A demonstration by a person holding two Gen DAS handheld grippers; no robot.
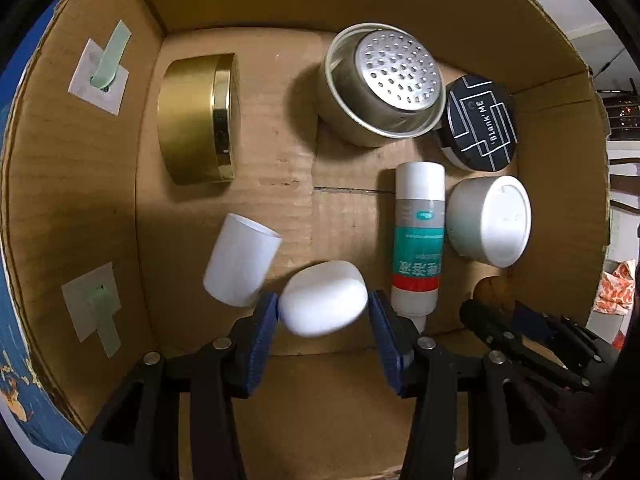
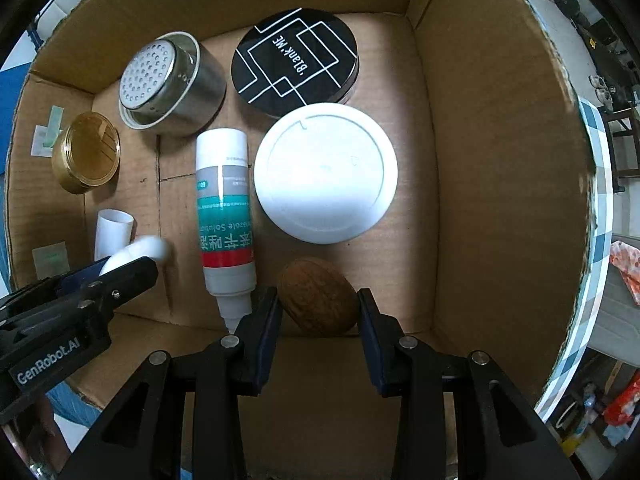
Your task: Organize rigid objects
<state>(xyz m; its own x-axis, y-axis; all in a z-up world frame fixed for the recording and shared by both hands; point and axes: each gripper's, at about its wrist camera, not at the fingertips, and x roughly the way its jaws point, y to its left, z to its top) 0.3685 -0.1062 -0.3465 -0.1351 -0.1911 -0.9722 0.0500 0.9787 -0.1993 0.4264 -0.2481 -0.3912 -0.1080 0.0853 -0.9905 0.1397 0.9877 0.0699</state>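
Observation:
Both grippers reach into a cardboard box. My left gripper is shut on a white oval case and holds it above the box floor, beside a white cup lying on its side. My right gripper has its pads on both sides of a brown walnut-like shell near the box's front wall; the shell also shows in the left wrist view. The left gripper with the white case shows at the left of the right wrist view.
In the box lie a gold lid, a perforated steel cup, a black "Blank ME" tin, a white round jar and a white-and-teal bottle. The box's right side holds bare cardboard.

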